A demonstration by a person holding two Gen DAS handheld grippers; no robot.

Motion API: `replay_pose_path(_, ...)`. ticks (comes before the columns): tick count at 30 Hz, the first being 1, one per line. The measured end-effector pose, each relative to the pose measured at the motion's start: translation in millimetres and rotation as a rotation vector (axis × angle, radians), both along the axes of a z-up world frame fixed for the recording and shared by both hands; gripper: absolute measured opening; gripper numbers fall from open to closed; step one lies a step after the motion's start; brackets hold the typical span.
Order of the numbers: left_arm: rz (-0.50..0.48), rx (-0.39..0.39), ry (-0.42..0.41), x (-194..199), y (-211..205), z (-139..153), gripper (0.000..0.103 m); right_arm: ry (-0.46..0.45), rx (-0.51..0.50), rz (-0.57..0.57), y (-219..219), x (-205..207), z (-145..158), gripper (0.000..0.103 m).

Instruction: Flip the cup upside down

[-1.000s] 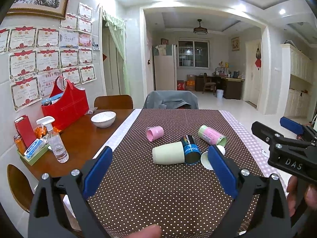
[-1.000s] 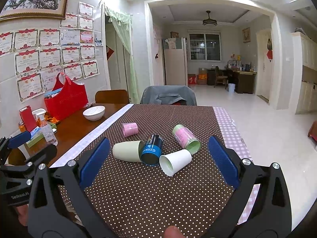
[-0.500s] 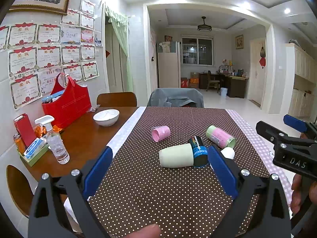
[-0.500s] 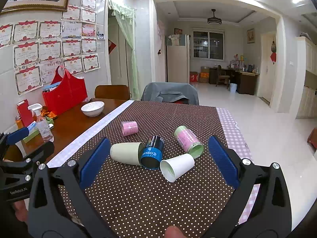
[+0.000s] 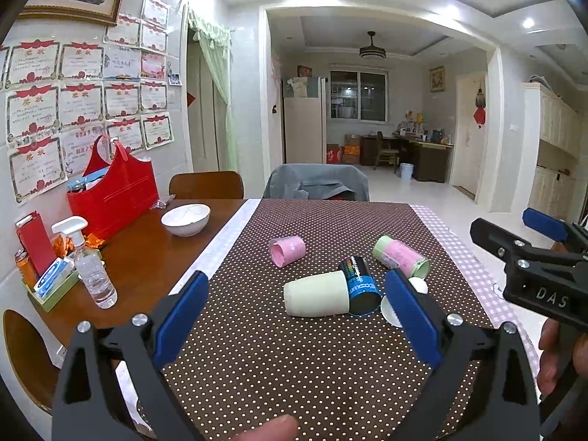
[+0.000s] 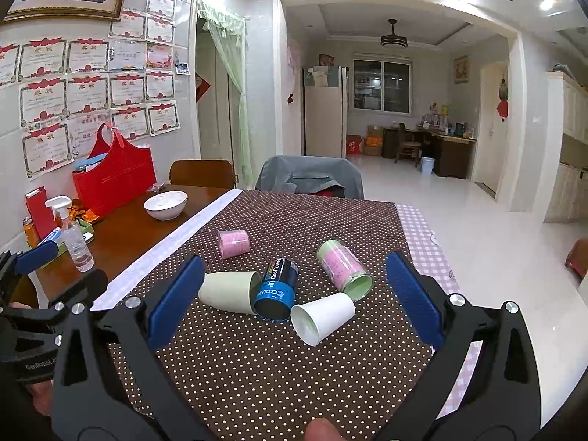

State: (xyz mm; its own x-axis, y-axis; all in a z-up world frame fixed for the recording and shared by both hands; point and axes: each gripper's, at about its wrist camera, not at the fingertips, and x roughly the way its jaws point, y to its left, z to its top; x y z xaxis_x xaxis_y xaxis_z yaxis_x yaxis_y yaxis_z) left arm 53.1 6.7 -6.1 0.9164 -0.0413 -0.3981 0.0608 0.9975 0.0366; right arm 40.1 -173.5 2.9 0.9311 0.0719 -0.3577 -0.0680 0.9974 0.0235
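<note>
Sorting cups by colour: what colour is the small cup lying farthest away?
Pink, clearest in the right wrist view.

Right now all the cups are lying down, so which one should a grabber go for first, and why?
Probably ease the right gripper forward and down onto the white cup. That cup lies on its side nearest, almost centred between the open jaws, and nothing blocks it. The left gripper is open too, facing the pale green cup.

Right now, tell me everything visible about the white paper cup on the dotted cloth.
The white paper cup looks like plain white paper with a pale greenish inside and seems empty. It lies on its side on the brown dotted tablecloth, mouth toward the camera, nearest of the five cups. It lies close against the dark blue cup and the pink-and-green cup; contact is unclear. Neither gripper touches it.
</note>
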Motion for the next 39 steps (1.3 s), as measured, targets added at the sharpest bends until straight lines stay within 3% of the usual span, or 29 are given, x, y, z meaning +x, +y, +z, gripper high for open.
replay_pose_path(10, -0.038, 0.013, 0.016, 21.4, 0.4, 0.7, 0.095, 0.005, -0.010, -0.015, 0.7, 17.6, 1.5, 0.097)
replay_pose_path(20, -0.063, 0.032, 0.061, 69.7, 2.0, -6.1, 0.095, 0.053, -0.027, -0.011, 4.1, 61.8, -7.5, 0.097)
replay_pose_path(29, -0.079, 0.047, 0.146, 139.6, 8.1, -23.2, 0.095, 0.160, -0.031, 0.019, 8.6, 127.8, -30.7, 0.097)
replay_pose_path(36, -0.099, 0.050, 0.275, 211.7, 22.2, -50.7, 0.095, 0.256, -0.030, 0.038, 15.0, 182.0, -58.2, 0.097)
replay_pose_path(39, -0.105, 0.088, 0.317, 241.3, 23.5, -65.8, 0.095, 0.296, -0.027, 0.051, 17.4, 204.6, -68.6, 0.097)
